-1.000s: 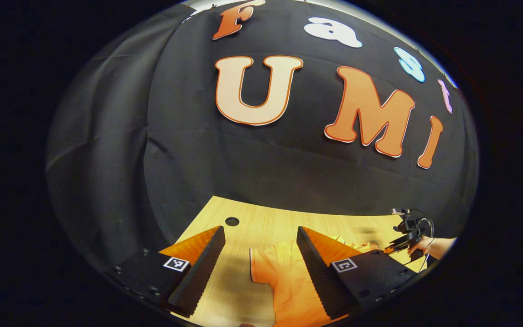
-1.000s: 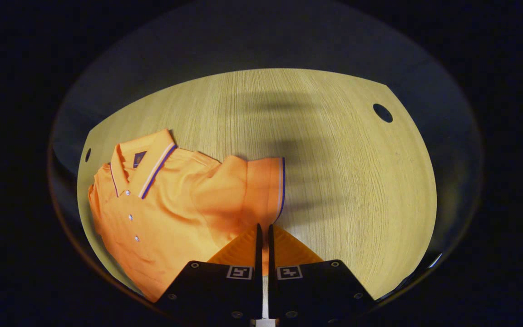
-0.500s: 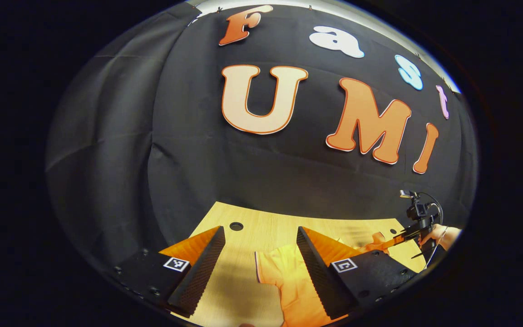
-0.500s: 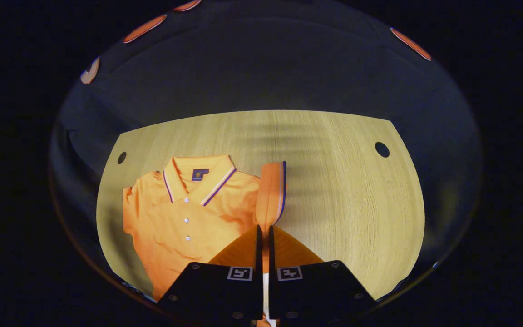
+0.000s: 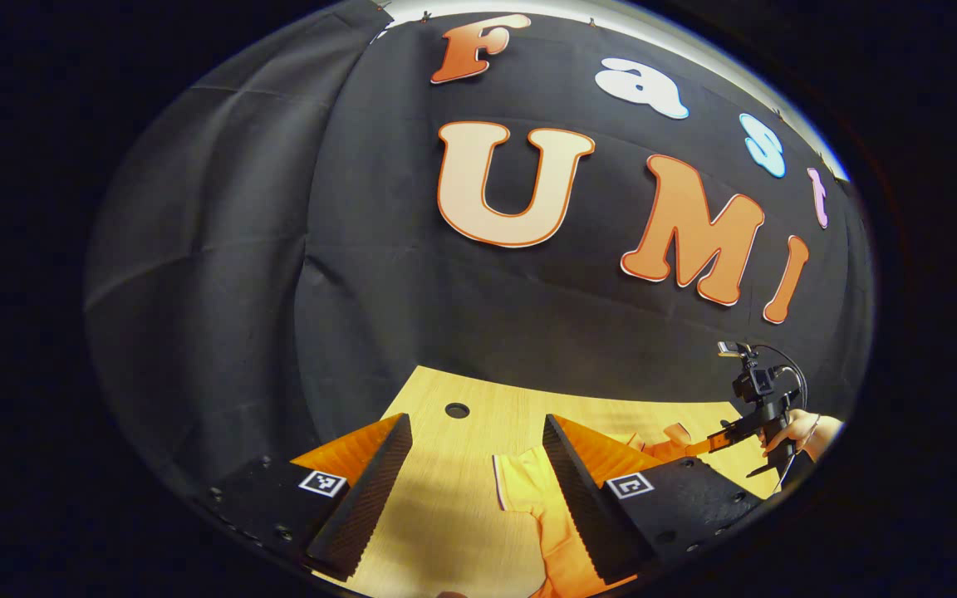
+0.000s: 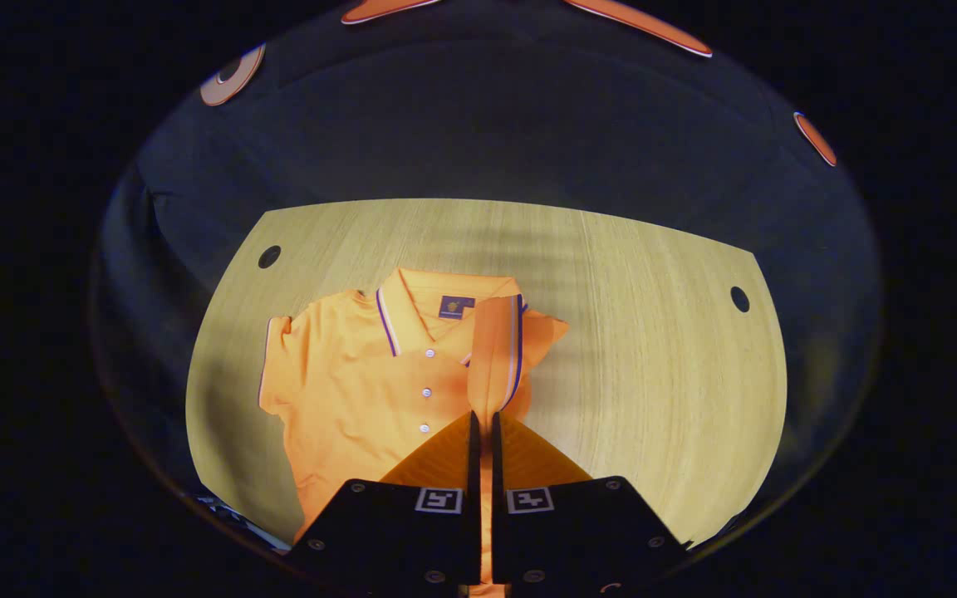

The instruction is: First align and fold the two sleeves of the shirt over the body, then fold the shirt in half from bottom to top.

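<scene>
Standing wide apart over the worktop (image 5: pixel 445 515), the left claw (image 5: pixel 475 453) fingers grip nothing; one sleeve (image 5: pixel 520 482) of the orange shirt (image 6: pixel 362 390) is seen just ahead between them. The right claw (image 6: pixel 483 432) is clamped on the other sleeve (image 6: pixel 495 357) (lifted over the shirt body), which lies spread ahead and to its left.
</scene>
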`<state>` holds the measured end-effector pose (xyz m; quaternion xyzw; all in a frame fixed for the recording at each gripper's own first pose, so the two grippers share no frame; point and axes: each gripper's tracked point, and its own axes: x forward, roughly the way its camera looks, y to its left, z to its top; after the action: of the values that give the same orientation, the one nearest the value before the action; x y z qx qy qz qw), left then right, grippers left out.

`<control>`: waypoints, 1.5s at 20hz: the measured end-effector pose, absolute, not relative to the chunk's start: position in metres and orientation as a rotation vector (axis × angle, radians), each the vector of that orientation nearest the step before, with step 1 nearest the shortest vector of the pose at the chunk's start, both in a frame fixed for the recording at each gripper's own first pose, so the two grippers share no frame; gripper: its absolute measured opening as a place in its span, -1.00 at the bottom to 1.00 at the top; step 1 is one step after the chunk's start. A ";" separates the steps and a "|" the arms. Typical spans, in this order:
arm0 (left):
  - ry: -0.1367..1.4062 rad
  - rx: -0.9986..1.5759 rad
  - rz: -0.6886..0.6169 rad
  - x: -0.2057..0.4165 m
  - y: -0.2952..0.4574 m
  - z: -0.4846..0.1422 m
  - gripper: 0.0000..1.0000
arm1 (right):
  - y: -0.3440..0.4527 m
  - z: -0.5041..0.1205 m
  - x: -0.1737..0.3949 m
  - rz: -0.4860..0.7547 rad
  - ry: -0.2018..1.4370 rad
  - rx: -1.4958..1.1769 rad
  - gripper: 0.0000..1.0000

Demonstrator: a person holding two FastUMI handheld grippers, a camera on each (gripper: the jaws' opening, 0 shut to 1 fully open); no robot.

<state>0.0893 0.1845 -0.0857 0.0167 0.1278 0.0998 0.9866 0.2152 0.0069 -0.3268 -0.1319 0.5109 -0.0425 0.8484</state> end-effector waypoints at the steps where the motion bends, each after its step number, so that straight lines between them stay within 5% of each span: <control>1: 0.259 0.033 0.203 0.088 0.189 -0.086 0.95 | 0.016 -0.331 0.215 -0.078 1.083 -0.272 -0.89; 3: 0.262 0.032 0.208 0.084 0.197 -0.085 0.95 | 0.029 -0.339 0.213 -0.054 1.093 -0.271 -0.89; 7: 0.269 0.037 0.214 0.081 0.207 -0.087 0.95 | 0.069 -0.350 0.205 0.041 1.120 -0.185 -0.58; 9: 0.270 0.038 0.212 0.082 0.207 -0.089 0.95 | 0.077 -0.350 0.204 0.063 1.106 -0.164 -0.07; 12: 0.275 0.042 0.202 0.085 0.204 -0.089 0.95 | 0.077 -0.342 0.210 0.053 1.042 -0.162 1.00; 21: 0.336 0.082 0.107 0.128 0.156 -0.109 0.95 | 0.044 -0.263 0.202 -0.035 0.809 -0.157 0.99; 30: 0.634 0.099 0.027 0.207 0.127 -0.209 0.95 | 0.008 -0.194 0.161 -0.045 0.667 -0.193 0.99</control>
<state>0.2075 0.1268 -0.2093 0.0488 0.3114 0.0131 0.9489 0.1609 0.0077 -0.1939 -0.0947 0.3268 -0.0221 0.9401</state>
